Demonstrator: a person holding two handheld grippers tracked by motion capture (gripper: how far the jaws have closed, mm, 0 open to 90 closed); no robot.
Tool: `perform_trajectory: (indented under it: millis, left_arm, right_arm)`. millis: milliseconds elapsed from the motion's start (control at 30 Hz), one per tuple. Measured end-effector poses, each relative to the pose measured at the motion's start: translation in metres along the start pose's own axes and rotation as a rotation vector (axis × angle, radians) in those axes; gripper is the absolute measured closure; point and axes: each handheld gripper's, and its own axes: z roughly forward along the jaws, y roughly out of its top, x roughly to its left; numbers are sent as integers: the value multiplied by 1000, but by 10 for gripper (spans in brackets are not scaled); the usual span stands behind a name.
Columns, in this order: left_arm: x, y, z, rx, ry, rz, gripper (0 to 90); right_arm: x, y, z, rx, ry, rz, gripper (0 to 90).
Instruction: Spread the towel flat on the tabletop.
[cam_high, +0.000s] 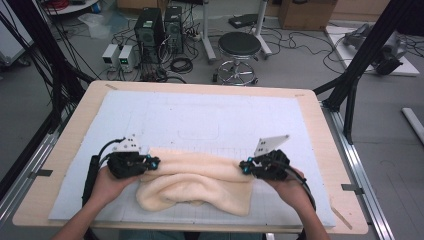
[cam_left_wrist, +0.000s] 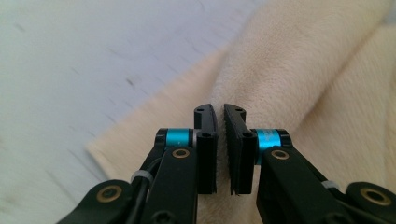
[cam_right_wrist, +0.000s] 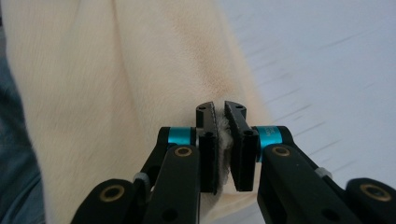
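We see the desk (cam_high: 320, 150) under a white mat (cam_high: 200, 120), and near its front edge a cream towel (cam_high: 200, 182) lying bunched. The left tongs (cam_high: 154, 162) are clenched on the towel's left end, the right tongs (cam_high: 244, 166) clenched on its right end.
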Motion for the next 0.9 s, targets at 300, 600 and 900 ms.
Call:
perform_trajectory:
  millis: [300, 600, 900]
  left_arm:
    - [6, 5, -10, -23, -41, -12, 641]
    - [39, 15, -10, -29, 51, -75, 650]
    - [18, -8, 15, 73, -52, -12, 632]
  right_arm:
    - [-2, 3, -4, -23, 59, 31, 642]
    - [-40, 17, 2, -32, -12, 83, 591]
    - [-18, -8, 35, 38, 65, 75, 518]
